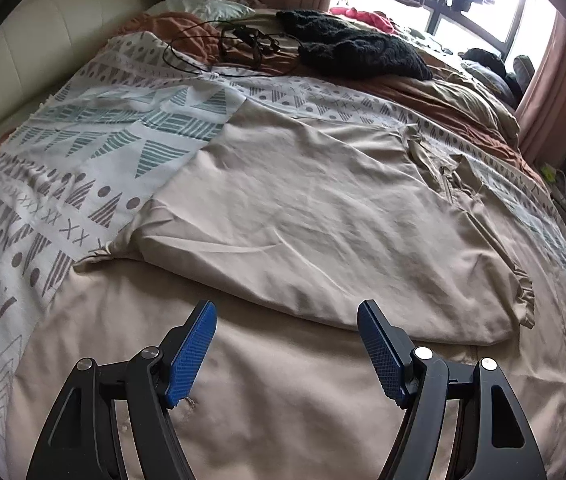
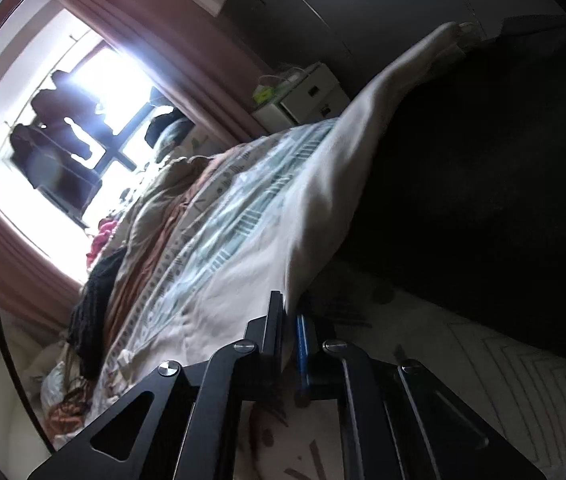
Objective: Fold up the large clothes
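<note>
A large beige garment [image 1: 303, 216] lies spread on the bed, partly folded over itself, with a ruffled cuff [image 1: 523, 292] at the right. My left gripper [image 1: 287, 320] is open and empty, hovering just above the garment's near part. In the right wrist view my right gripper [image 2: 291, 312] is shut on the edge of the beige cloth [image 2: 323, 208], which rises stretched from the fingers toward the upper right. That view is tilted sideways.
A white patterned bedspread [image 1: 83, 152] covers the bed. A black knitted item [image 1: 355, 48], cables [image 1: 239, 48] and rust-coloured bedding [image 1: 187, 28] lie at the far end. A window with pink curtains [image 1: 555, 80] is beyond. A white bedside unit [image 2: 303, 96] stands by the bed.
</note>
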The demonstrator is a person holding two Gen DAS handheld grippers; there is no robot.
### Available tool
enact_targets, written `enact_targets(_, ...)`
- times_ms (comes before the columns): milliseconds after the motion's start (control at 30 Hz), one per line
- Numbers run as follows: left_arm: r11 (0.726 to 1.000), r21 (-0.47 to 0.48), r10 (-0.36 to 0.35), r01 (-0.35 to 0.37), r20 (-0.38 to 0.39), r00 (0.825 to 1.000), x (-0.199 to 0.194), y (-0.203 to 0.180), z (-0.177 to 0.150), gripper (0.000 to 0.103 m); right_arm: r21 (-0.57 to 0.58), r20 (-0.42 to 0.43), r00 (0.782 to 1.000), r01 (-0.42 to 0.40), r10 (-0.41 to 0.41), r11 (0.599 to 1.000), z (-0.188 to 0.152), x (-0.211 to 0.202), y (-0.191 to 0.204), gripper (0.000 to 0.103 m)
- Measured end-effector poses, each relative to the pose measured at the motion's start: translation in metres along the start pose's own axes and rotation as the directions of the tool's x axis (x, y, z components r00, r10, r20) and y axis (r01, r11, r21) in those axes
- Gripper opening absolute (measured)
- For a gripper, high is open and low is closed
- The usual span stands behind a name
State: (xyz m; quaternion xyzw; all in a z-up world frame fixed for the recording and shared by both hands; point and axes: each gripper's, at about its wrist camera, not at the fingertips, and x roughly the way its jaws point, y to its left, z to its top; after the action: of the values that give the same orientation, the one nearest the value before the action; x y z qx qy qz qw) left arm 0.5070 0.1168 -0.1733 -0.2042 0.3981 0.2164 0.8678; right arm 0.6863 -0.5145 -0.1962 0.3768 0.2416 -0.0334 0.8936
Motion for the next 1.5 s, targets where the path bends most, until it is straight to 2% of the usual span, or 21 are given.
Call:
enact_targets(233, 0.999, -0.024, -0.026, 0.027, 0.017, 1.0, -0.009, 0.005, 0.003, 0.074, -0.084, -0.002, 0.993, -0.117, 0.117, 0.99, -0.006, -0.023, 0.056, 0.005)
enact_targets(333, 0.999, -0.031, -0.039, 0.04, 0.018, 0.999, -0.012, 0.007, 0.004, 0.074, -0.135, -0.035, 0.986, -0.167, 0.163, 0.977, -0.018, -0.028, 0.09, 0.005)
enact_targets(500, 0.996, -0.049, -0.068, 0.069, 0.018, 0.997, -0.016, 0.01, 0.006, 0.074, -0.196, -0.103, 0.975, -0.213, 0.196, 0.957, -0.044, -0.023, 0.13, 0.005)
enact_targets(667, 0.993, -0.067, -0.096, 0.098, 0.026, 0.995, -0.022, 0.014, 0.011, 0.074, -0.231, -0.197, 0.959, -0.246, 0.202, 0.942, -0.076, -0.006, 0.158, 0.005)
enact_targets(800, 0.991, -0.077, -0.107, 0.109, 0.031, 0.994, -0.026, 0.018, 0.012, 0.074, -0.253, -0.303, 0.935, -0.265, 0.184, 0.93, -0.109, 0.007, 0.17, 0.005)
enact_targets(900, 0.99, -0.087, -0.112, 0.114, 0.031, 0.993, -0.026, 0.02, 0.013, 0.074, -0.276, -0.418, 0.902, -0.238, 0.107, 0.931, -0.133, 0.025, 0.17, 0.006)
enact_targets(967, 0.99, -0.087, -0.112, 0.114, 0.031, 0.993, -0.027, 0.021, 0.013, 0.074, -0.275, -0.451, 0.891, -0.204, 0.062, 0.94, -0.142, 0.03, 0.164, 0.008)
enact_targets(1000, 0.99, -0.085, -0.111, 0.114, 0.031, 0.993, -0.027, 0.021, 0.013, 0.074, -0.263, -0.457, 0.887, -0.202, 0.062, 0.943, -0.141, 0.03, 0.16, 0.016)
enact_targets(1033, 0.99, -0.085, -0.11, 0.112, 0.032, 0.993, -0.027, 0.021, 0.013, 0.074, -0.245, -0.454, 0.888, -0.199, 0.069, 0.949, -0.138, 0.028, 0.155, 0.038)
enact_targets(1067, 0.99, -0.085, -0.109, 0.111, 0.033, 0.994, -0.027, 0.021, 0.013, 0.074, -0.226, -0.442, 0.894, -0.19, 0.074, 0.955, -0.135, 0.024, 0.149, 0.052)
enact_targets(1100, 0.99, -0.084, -0.107, 0.11, 0.033, 0.994, -0.027, 0.021, 0.013, 0.074, -0.206, -0.419, 0.904, -0.181, 0.081, 0.962, -0.13, 0.018, 0.141, 0.073)
enact_targets(1133, 0.99, -0.083, -0.108, 0.111, 0.033, 0.994, -0.027, 0.021, 0.013, 0.074, -0.188, -0.396, 0.914, -0.174, 0.088, 0.967, -0.124, 0.012, 0.133, 0.076)
enact_targets(1233, 0.993, -0.065, -0.098, 0.1, 0.037, 0.995, -0.029, 0.02, 0.012, 0.074, -0.127, -0.367, 0.924, -0.161, 0.105, 0.979, -0.106, 0.002, 0.11, 0.076)
enact_targets(1400, 0.997, -0.04, -0.066, 0.068, 0.057, 0.996, -0.032, 0.015, 0.011, 0.074, -0.035, -0.312, 0.947, -0.09, 0.075, 0.995, -0.085, -0.001, 0.072, 0.076)
enact_targets(1500, 0.997, -0.039, -0.06, 0.062, 0.051, 0.997, -0.029, 0.013, 0.01, 0.074, 0.004, -0.278, 0.957, -0.086, 0.084, 0.996, -0.073, -0.001, 0.054, 0.076)
